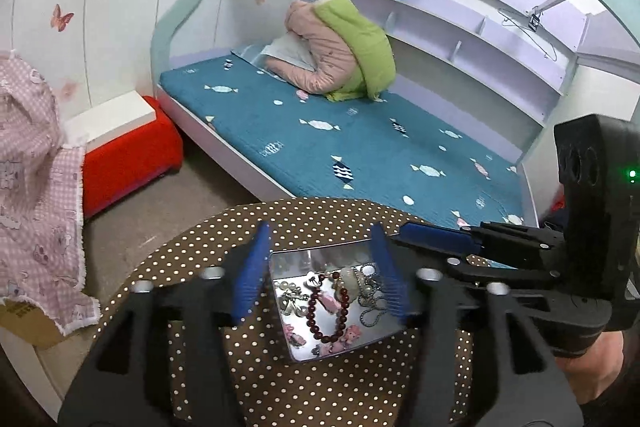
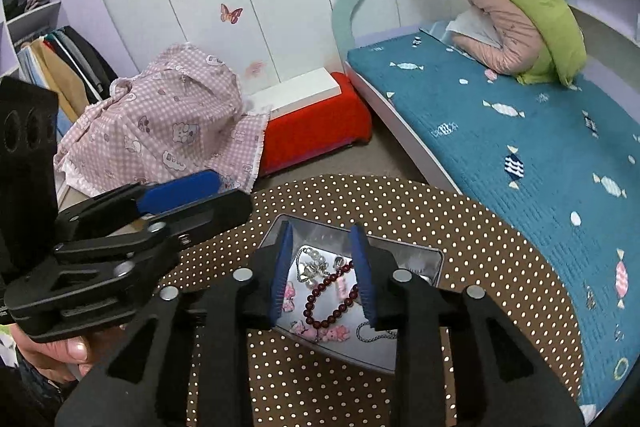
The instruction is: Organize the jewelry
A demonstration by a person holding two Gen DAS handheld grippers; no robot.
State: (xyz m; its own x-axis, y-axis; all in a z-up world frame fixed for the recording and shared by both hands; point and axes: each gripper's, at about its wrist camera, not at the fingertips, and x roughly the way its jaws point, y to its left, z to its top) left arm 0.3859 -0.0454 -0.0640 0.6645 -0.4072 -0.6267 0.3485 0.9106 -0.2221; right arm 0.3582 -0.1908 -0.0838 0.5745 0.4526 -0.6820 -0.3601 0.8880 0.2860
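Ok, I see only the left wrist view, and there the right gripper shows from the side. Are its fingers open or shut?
Observer: Open. In the right wrist view the right gripper has its jaws spread above the metal tin and holds nothing.
Operator: What lies between them?
Observer: The dark red bead bracelet, lying in the tin. As far as I can see, neither finger touches it.
Operator: And what stands left of the pink checked cloth?
Observer: An open wardrobe with hanging clothes.
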